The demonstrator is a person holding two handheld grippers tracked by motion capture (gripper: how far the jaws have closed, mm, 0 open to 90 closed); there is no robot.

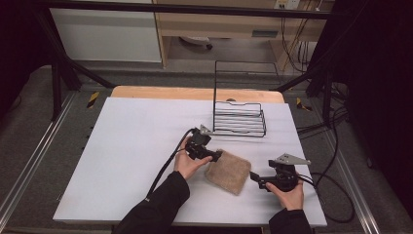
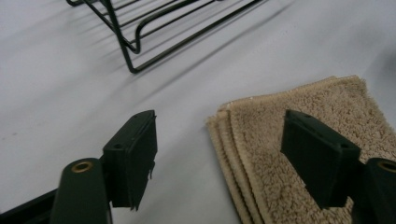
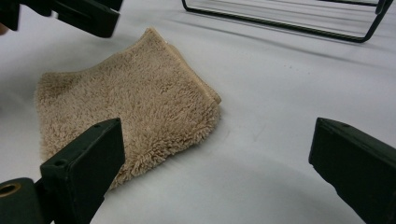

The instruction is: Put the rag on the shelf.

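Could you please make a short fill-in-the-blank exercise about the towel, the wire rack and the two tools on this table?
1. The folded towel is ____ in colour.
2. The jaws of the left tool are ____, and grip nothing.
3. The black wire rack stands on the ____ table.
4. The towel lies ____ the left tool and the right tool.

Missing words: beige; open; white; between
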